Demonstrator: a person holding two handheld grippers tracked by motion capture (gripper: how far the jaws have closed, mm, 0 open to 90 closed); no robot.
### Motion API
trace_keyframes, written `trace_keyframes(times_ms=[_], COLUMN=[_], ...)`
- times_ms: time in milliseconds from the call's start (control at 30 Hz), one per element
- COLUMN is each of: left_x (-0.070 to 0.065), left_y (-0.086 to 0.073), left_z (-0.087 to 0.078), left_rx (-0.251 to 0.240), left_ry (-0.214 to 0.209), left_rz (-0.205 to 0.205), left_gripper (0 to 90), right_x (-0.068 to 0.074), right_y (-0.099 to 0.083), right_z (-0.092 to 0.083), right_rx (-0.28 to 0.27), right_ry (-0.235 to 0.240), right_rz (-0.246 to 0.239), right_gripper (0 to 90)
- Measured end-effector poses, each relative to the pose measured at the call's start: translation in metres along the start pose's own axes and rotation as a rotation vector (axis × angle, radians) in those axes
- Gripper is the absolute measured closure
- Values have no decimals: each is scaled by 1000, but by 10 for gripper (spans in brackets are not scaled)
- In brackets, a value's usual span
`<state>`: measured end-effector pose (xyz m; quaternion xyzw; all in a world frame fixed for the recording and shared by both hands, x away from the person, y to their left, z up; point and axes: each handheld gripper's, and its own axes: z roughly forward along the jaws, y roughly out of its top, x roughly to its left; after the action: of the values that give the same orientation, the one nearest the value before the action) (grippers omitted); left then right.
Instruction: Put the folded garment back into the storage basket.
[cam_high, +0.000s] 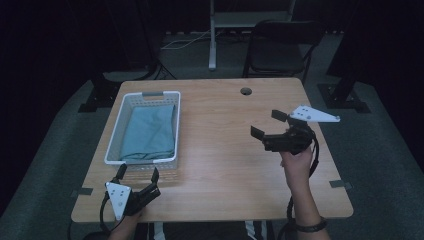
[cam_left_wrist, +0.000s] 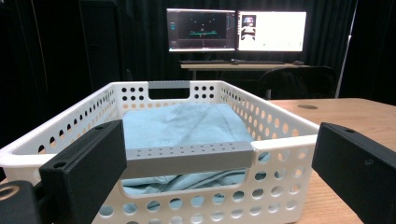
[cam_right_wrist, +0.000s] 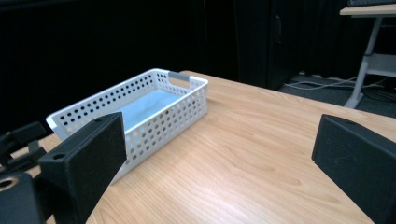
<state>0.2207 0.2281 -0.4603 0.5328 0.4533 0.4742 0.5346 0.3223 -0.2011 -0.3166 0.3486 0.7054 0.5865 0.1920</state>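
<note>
The left gripper (cam_high: 139, 174) is held spread before the basket (cam_high: 114, 131); the right gripper (cam_high: 265, 123) is raised, spread, aimed left. The basket's length runs front to back.

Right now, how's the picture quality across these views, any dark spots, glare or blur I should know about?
High view: dim overall, floor nearly black beyond the light wooden table. Left gripper view: two bright monitors wash out at the back, while the white perforated plastic basket and folded light-blue cloth stay sharp. Right gripper view: black backdrop, near black jaws slightly soft.
</note>
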Motion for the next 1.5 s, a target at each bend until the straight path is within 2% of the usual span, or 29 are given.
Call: trace_keyframes(times_ms=[100,200,433,500,633,733,1033,1200,1267,1500], left_x=[0,0,0,0,0,0,0,0,0,0], left_y=[0,0,0,0,0,0,0,0,0,0], left_z=[0,0,0,0,0,0,0,0,0,0], left_rx=[-1,-3,-3,-1,-2,-2,-2,-3,-2,-3], left_ry=[1,2,3,3,3,4,4,4,4,4], left_rz=[0,-1,-2,0,0,0,0,0,0,0], left_gripper=[45,44,44,44,44,44,45,45,44,44], right_x=[0,-2,-8,-9,-13,-13,-23,-28,-29,-35], right_y=[-6,-12,-30,-37,-49,-59,-85,-99,-102,-121], right_z=[-4,-10,-22,-25,-31,-35,-48,-49,-50,-56], right_rx=[10,12,9,11,12,13,0,31,30,42], right_ry=[-39,-59,-67,-86,-80,-123,-168,-216,-214,-270], right_rz=[-10,-8,25,28,41,33,98,94,94,100], right_gripper=[33,32,33,33,33,33,33,33,33,33])
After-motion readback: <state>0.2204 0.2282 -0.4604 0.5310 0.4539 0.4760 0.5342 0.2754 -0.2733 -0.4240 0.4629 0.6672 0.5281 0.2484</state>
